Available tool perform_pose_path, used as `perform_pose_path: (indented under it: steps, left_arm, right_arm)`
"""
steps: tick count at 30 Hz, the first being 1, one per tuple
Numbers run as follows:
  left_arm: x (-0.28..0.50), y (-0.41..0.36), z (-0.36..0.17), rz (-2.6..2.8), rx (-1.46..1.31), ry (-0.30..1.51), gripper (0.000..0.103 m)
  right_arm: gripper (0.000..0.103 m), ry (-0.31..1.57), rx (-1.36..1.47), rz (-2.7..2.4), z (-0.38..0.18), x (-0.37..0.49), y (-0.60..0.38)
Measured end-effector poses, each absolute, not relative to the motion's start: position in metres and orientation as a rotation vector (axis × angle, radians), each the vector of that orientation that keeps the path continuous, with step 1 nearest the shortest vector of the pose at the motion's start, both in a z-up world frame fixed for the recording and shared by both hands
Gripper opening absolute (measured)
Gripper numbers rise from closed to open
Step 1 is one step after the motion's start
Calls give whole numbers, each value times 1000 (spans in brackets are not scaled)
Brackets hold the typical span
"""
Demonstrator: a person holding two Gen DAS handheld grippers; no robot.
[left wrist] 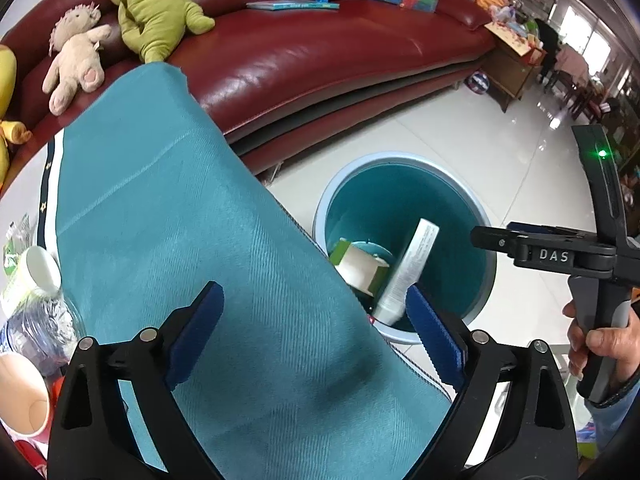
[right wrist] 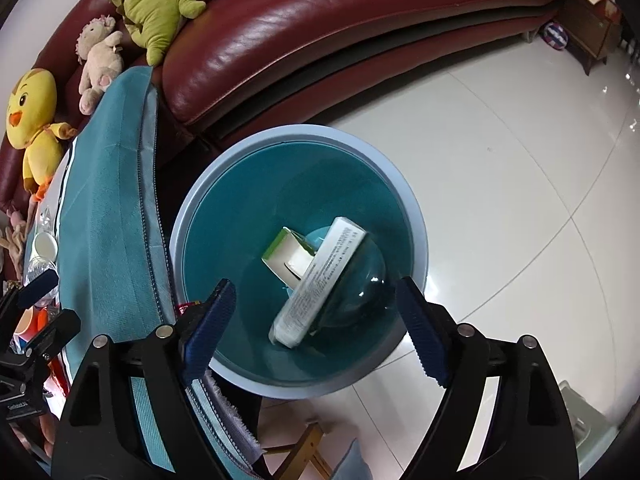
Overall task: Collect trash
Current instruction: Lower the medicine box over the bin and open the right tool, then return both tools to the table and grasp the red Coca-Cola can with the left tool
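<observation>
A: How are the grippers set?

B: The left gripper [left wrist: 316,332] is held over the teal cloth [left wrist: 168,216] with its blue pads spread apart and nothing between them. The right gripper [right wrist: 316,328] is positioned above the trash bin [right wrist: 200,208], jaws likewise wide apart and empty. In the left wrist view, the right gripper is seen from the side, gripped by the right hand [left wrist: 600,344].

A: Where is the trash located?

B: Two items are contained in the bin. A long white box [right wrist: 320,276] is leaned against the inner wall, and a green-and-white carton [right wrist: 288,256] is lain beside and partly under it. At the left edge of the cloth, a crushed plastic bottle [left wrist: 36,320] and a white cup [left wrist: 40,266] are found.

A: What is placed beyond?

B: The bin is stood on the white tiled floor [right wrist: 500,160], just beside the cloth-covered surface. Behind it, a red leather sofa [left wrist: 320,52] is set, on which a green plush toy [left wrist: 156,8], a beige plush toy [left wrist: 76,56] and a yellow plush chick [right wrist: 32,108] are rested.
</observation>
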State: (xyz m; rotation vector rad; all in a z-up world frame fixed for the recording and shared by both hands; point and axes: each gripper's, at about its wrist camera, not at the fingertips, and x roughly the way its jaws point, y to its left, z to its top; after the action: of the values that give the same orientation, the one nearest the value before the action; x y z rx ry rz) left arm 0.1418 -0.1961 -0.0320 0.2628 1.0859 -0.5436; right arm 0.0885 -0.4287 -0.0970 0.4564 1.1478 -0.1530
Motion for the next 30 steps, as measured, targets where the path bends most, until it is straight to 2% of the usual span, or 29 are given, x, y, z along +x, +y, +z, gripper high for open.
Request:
perform_pose_path:
  steps: [13, 30]
  left_arm:
    - [119, -137, -10, -512, 203, 1050, 94]
    - [67, 40, 18, -298, 92, 1000, 97]
  right_arm:
    - [84, 1162, 363, -121, -61, 66, -374]
    - [85, 1201, 122, 120, -30, 53, -195]
